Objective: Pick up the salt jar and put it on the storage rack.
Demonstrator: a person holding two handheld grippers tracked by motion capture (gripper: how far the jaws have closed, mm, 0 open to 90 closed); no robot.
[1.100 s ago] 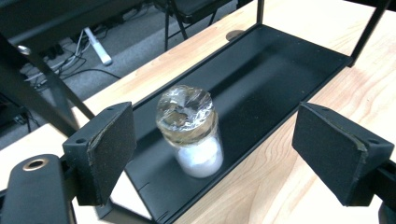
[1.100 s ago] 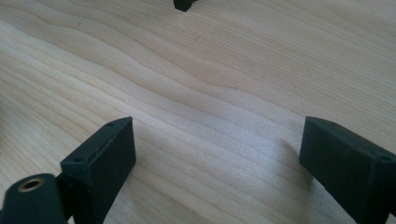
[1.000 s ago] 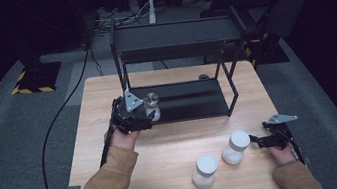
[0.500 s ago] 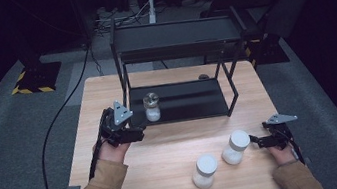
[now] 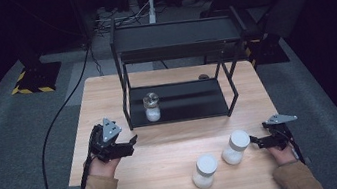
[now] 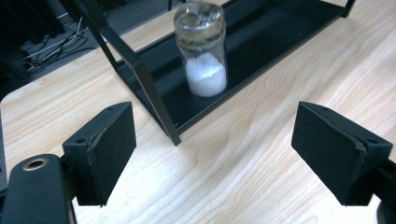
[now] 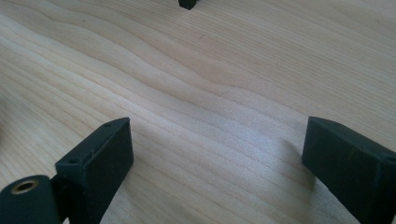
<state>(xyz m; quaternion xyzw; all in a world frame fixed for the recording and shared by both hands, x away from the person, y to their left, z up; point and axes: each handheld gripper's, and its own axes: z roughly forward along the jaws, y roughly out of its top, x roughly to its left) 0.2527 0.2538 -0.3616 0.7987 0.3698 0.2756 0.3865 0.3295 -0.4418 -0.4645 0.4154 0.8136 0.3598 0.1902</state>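
Glass jar (image 5: 151, 106), upright and part-filled with white powder, stands on the lower shelf of the black rack (image 5: 180, 102), near its left front post. Left gripper (image 5: 132, 143), jaws wide apart and empty, lies just outside that post, the jar straight ahead. Right gripper (image 5: 254, 141), also agape, sits well apart, beside two white-capped bottles (image 5: 234, 147).

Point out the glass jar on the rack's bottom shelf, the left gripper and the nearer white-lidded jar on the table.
Glass jar (image 6: 201, 51), left gripper view: on its clear wall above the white powder.
Left gripper (image 5: 133, 141), high view: between its fingertips.
Nearer white-lidded jar (image 5: 206, 164), high view: on its white lid.
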